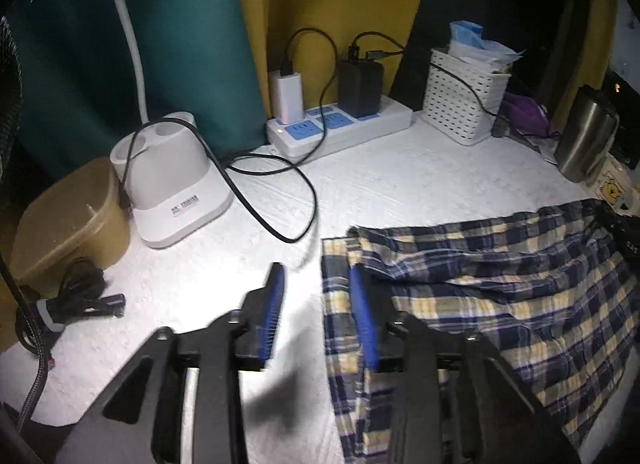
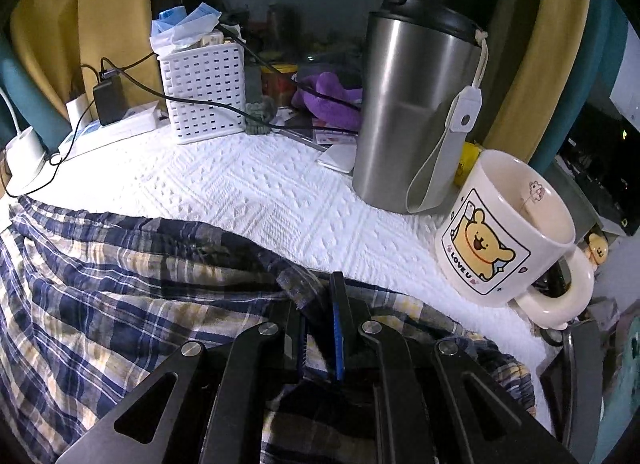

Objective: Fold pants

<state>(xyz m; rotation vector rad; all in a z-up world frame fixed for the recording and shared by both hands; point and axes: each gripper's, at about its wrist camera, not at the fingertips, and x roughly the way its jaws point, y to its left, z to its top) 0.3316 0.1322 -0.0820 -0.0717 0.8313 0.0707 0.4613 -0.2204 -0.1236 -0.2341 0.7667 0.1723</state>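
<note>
The blue, cream and white plaid pants (image 1: 500, 296) lie crumpled on the white textured cloth, at the right of the left wrist view. My left gripper (image 1: 316, 284) is open, its blue-padded fingers astride the pants' left edge, the right finger over the fabric and the left over bare cloth. In the right wrist view the pants (image 2: 120, 296) fill the lower left. My right gripper (image 2: 316, 296) is nearly closed, pinching a fold of the plaid fabric at the pants' far edge.
A cartoon bear mug (image 2: 508, 232) and a steel tumbler (image 2: 412, 111) stand just right of my right gripper. A white basket (image 1: 464, 99), power strip (image 1: 340, 123), white charging dock (image 1: 172, 179), loose black cable (image 1: 272, 199) and tan box (image 1: 72, 219) ring the cloth.
</note>
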